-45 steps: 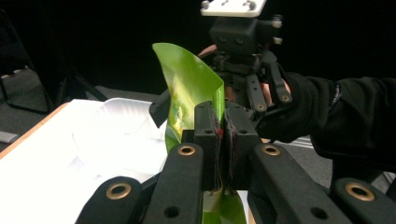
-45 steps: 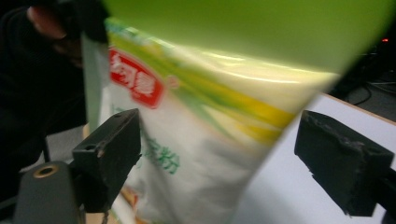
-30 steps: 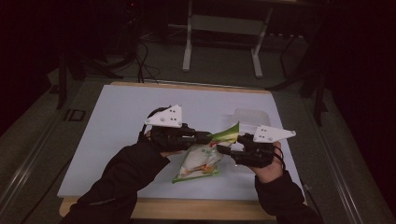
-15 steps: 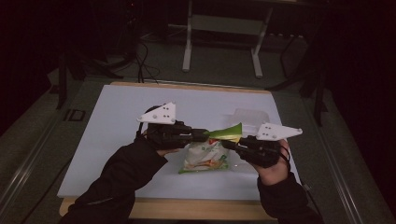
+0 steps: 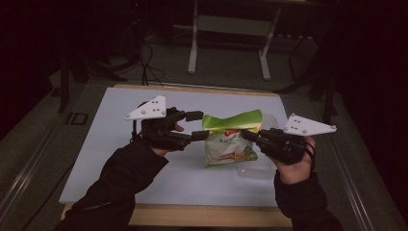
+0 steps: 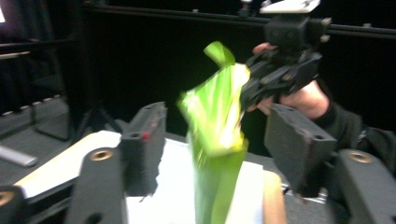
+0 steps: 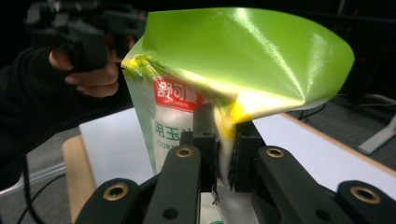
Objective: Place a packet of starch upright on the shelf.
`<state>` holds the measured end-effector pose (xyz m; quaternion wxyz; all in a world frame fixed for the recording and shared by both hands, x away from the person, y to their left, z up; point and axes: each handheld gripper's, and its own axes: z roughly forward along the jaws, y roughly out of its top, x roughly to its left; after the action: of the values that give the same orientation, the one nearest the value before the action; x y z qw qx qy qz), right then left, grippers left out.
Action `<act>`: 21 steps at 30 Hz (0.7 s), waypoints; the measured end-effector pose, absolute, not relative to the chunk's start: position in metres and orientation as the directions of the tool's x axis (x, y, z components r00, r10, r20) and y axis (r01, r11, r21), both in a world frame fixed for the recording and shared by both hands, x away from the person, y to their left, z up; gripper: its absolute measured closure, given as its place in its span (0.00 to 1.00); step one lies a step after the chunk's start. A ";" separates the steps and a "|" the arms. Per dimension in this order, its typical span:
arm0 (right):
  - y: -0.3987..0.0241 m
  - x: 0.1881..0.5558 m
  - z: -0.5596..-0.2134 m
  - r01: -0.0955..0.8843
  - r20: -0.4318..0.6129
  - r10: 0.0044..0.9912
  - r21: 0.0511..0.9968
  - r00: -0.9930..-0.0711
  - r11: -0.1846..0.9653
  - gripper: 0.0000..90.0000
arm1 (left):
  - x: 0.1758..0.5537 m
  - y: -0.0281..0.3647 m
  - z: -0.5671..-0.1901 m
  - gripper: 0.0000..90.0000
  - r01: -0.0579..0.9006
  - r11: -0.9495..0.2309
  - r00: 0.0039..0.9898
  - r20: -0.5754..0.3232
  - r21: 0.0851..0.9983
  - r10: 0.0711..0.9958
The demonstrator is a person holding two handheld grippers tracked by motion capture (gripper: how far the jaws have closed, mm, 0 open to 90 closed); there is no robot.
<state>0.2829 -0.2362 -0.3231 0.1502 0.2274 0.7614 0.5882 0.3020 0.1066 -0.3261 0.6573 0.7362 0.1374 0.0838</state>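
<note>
Right gripper (image 7: 223, 158) clamped on green bag (image 5: 230, 139) (clear tub (image 5: 262, 168) beside) — left gripper (image 5: 198, 126) agape.

snack bag (image 5: 229, 142) now lifted upright, left claw (image 5: 197, 125) released and opened

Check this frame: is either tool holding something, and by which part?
The right tool is shut on the snack bag, pinching its side edge below the green top. The left tool is open around it.

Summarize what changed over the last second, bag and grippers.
The snack bag went from lying tilted to hanging upright, lifted by the right gripper, still clamped on its edge. The left gripper opened, its jaws now either side of the bag. The clear container stayed put.
</note>
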 end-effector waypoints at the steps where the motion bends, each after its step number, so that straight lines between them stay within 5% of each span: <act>1: -0.240 0.284 -0.321 0.168 0.038 0.533 0.966 -0.845 0.196 0.94 | 0.302 0.108 -0.327 0.34 0.102 -0.096 0.943 -0.066 0.990 0.327; 8: -0.265 0.295 -0.303 0.150 0.035 0.600 0.978 -0.799 0.143 0.94 | 0.306 0.117 -0.342 0.03 0.158 -0.142 0.910 -0.088 0.977 0.406; 21: -0.299 0.322 -0.310 0.211 0.065 0.718 0.971 -0.693 0.115 0.94 | 0.299 0.134 -0.392 0.00 0.253 -0.210 0.858 -0.119 0.944 0.499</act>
<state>0.3222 -0.2986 -0.3097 0.2183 0.3250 0.7141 0.5803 0.2987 0.1336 -0.3919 0.5790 0.7707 0.2441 0.1062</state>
